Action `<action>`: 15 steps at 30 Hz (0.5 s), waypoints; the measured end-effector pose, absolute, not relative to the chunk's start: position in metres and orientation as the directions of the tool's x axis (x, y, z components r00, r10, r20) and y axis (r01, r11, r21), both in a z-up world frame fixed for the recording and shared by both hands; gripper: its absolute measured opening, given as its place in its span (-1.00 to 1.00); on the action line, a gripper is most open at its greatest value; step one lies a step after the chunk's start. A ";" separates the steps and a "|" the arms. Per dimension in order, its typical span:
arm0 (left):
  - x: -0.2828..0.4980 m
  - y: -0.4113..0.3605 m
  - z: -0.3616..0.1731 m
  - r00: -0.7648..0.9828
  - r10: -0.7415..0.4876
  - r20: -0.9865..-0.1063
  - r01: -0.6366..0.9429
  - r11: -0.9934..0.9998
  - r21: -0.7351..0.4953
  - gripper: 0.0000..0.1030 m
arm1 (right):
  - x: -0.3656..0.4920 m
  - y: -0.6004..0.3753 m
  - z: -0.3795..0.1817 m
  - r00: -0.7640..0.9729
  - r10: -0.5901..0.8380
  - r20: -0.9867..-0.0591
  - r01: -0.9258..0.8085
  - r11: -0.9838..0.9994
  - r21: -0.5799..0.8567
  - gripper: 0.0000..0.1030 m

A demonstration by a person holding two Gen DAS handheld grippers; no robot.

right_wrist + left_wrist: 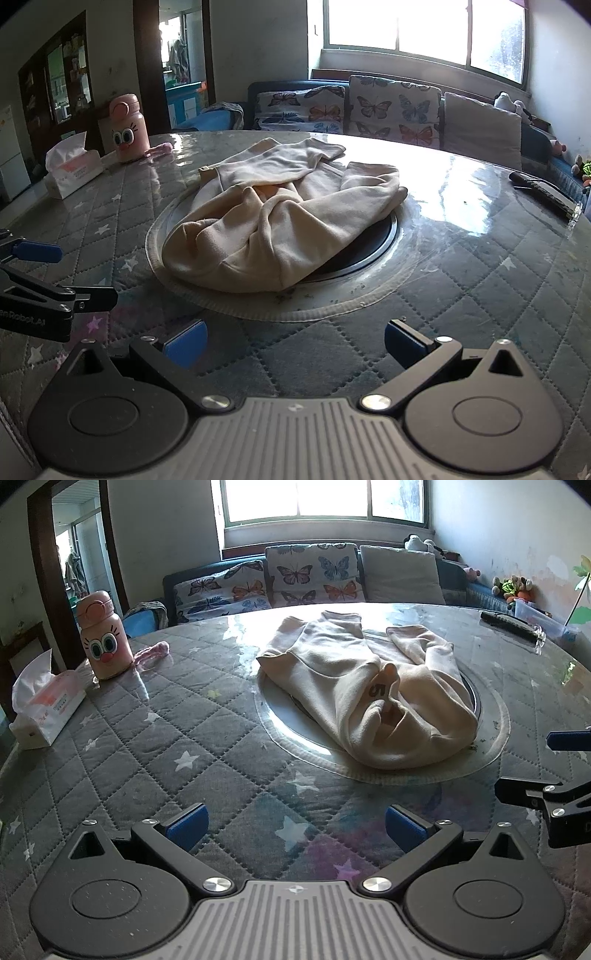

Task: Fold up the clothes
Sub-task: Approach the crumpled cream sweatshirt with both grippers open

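Observation:
A cream garment (365,686) lies crumpled in a heap on the round table (166,738), over the dark round inset at its middle; it also shows in the right wrist view (280,218). A dark "5" print shows on one fold. My left gripper (295,829) is open and empty, hovering over the quilted cover short of the garment. My right gripper (293,343) is open and empty, near the garment's front edge. Each gripper shows at the side of the other's view, the right one (554,771) and the left one (55,273).
A pink cartoon bottle (103,635) and a tissue box (44,709) stand at the table's far left. A dark long object (511,626) lies at the far right edge. A sofa with butterfly cushions (314,576) stands behind the table under the window.

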State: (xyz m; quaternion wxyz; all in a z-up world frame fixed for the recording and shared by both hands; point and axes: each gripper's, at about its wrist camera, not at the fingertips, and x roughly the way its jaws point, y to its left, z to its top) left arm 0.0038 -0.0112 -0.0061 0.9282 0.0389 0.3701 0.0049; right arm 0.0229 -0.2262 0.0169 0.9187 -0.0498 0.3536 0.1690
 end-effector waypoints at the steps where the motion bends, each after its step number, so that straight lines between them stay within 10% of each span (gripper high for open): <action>1: 0.005 -0.012 -0.006 0.726 0.038 -0.687 0.020 0.997 0.077 1.00 | 0.023 -0.226 0.017 0.691 0.277 -0.668 -0.348 0.937 0.028 1.00; 15: 0.013 -0.014 -0.004 0.725 0.039 -0.688 0.030 0.996 0.089 1.00 | 0.028 -0.221 0.016 0.678 0.288 -0.677 -0.370 0.929 0.025 1.00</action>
